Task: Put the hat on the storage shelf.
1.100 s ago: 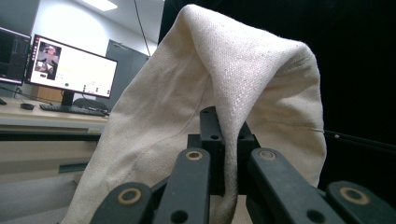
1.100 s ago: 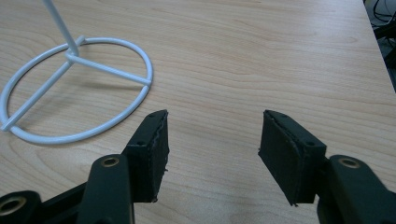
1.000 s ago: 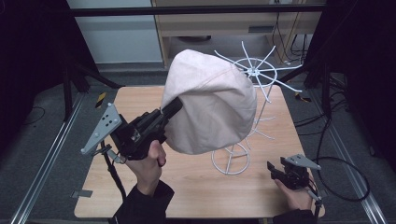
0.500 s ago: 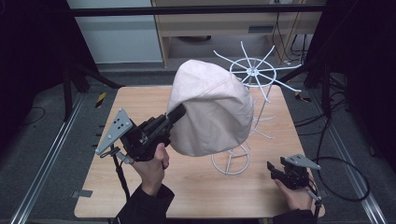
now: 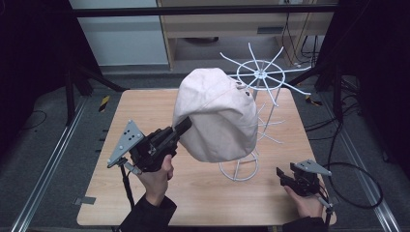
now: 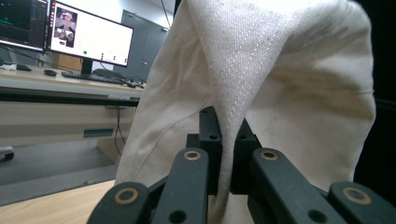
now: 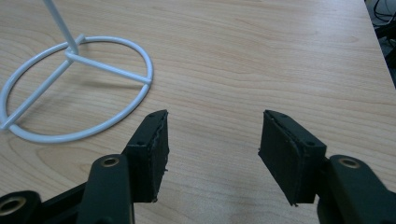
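A cream cloth hat (image 5: 217, 113) hangs in the air over the middle of the table, beside the white wire stand (image 5: 261, 77). My left gripper (image 5: 183, 126) is shut on the hat's lower left edge and holds it up. In the left gripper view the hat's fabric (image 6: 280, 79) is pinched between the two black jaws of that gripper (image 6: 229, 149). My right gripper (image 5: 281, 175) rests low at the table's front right, open, with nothing between its fingers. In the right gripper view it (image 7: 212, 140) hovers over bare wood, right of the stand's ring base (image 7: 70, 88).
The wooden table (image 5: 145, 111) carries the stand, whose ring base (image 5: 238, 169) sits front of centre under the hat. Wire spokes fan out at the stand's top and middle. Black frame posts and cables surround the table. Monitors (image 6: 88, 35) stand on a desk beyond.
My left gripper has carried the hat to the right and a little lower, closer to the stand's top. The right gripper has stayed still.
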A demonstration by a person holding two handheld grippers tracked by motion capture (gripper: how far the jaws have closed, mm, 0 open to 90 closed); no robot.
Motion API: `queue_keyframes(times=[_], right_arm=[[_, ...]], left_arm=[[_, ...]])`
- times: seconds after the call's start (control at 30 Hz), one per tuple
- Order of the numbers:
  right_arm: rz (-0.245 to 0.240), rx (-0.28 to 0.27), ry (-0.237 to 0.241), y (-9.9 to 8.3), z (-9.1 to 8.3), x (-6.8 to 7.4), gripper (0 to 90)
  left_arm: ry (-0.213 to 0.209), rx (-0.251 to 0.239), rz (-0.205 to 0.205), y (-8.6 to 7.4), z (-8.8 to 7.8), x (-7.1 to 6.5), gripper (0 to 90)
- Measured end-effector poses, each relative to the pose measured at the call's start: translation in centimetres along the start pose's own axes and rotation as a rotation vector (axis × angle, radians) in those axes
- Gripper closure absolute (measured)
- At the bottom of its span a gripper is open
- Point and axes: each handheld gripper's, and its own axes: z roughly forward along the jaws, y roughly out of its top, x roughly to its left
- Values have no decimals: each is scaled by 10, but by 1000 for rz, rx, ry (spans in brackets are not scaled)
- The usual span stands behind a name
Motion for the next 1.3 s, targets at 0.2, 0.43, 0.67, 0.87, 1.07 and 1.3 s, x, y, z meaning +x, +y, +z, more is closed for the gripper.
queue_keyframes(times=[0.2,0.43,0.67,0.87,1.07,1.3], right_arm=[[0,0,1,0,0,0,420],[9,4,3,0,0,0,417],[4,3,4,0,0,0,417],[5,4,5,0,0,0,413],[6,6,5,0,0,0,407],[9,8,1,-1,0,0,401]], left_arm=[[7,44,16,-7,1,2,856],[7,89,39,-18,6,5,787],[12,114,55,-26,9,8,739],[29,136,74,-34,9,13,606],[43,150,75,-40,5,18,467],[77,192,116,-45,-11,23,306]])
